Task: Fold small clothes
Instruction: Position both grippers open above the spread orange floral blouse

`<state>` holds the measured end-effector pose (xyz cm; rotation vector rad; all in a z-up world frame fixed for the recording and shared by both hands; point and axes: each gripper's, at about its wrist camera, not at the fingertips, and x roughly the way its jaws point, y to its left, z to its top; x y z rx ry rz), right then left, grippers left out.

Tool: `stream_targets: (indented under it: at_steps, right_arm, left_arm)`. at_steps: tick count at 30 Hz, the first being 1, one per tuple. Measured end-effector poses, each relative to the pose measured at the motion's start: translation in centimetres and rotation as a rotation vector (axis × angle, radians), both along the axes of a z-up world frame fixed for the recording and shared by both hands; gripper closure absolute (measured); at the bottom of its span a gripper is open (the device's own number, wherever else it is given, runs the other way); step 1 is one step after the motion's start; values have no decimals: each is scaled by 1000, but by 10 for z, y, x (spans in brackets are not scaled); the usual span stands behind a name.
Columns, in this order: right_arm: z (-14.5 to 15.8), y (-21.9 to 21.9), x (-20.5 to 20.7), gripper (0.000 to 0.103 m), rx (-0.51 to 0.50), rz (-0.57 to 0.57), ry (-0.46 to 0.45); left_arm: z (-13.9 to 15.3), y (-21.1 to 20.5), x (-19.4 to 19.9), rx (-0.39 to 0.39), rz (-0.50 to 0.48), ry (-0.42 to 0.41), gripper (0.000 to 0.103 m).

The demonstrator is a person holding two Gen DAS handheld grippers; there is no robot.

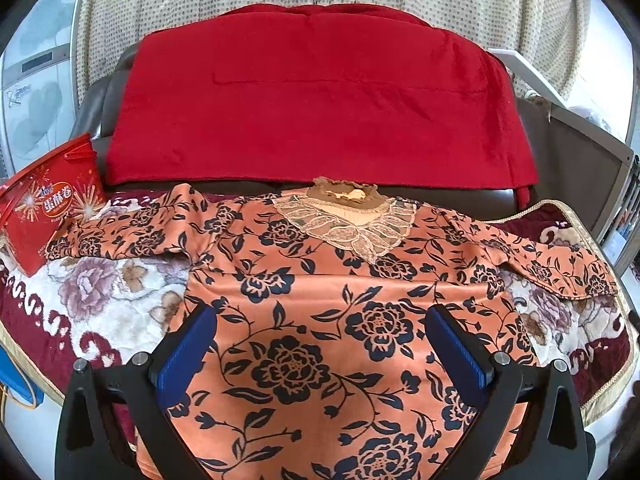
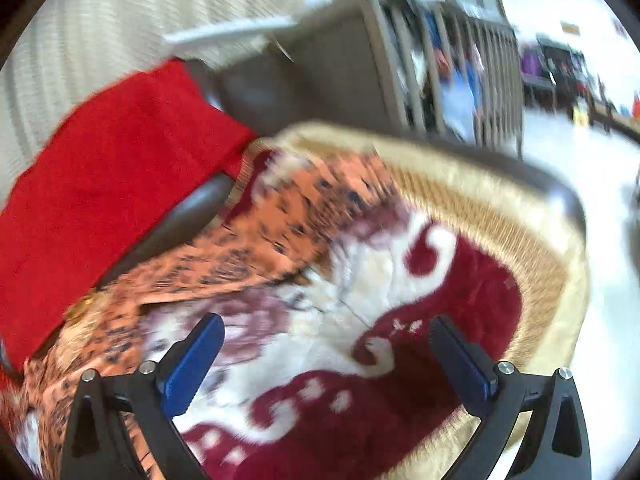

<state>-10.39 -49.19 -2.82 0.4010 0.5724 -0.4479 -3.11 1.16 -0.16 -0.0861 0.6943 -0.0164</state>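
Note:
An orange top with dark flowers and a lace collar [image 1: 320, 312] lies spread flat on a floral blanket [image 1: 100, 296], collar at the far side, both sleeves out to the sides. My left gripper [image 1: 320, 316] is open and empty, hovering over the body of the top. My right gripper [image 2: 326, 332] is open and empty above the blanket [image 2: 460, 292], to the right of the top's right sleeve [image 2: 304, 216]. The right wrist view is blurred by motion.
A folded red blanket [image 1: 316, 96] lies behind the top on a dark sofa. A red snack box [image 1: 48, 200] stands at the left. The blanket's gold trim [image 2: 500, 200] marks the right edge, with a grey cabinet [image 2: 344, 60] beyond.

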Motion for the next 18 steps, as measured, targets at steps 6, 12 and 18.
stream_targets:
  at_steps: [6,12,18]
  right_arm:
    - [63,118,-10,0,-185,304,-118]
    - [74,231,13,0,-250,489,-165]
    - [47,305,47,0,-209,576,-64]
  left_arm:
    - [0,-4,-8,16,5,-2,0]
    - [2,2,-15,16,33,-10,0]
    - [-2,8,-18,21,54,-10,0]
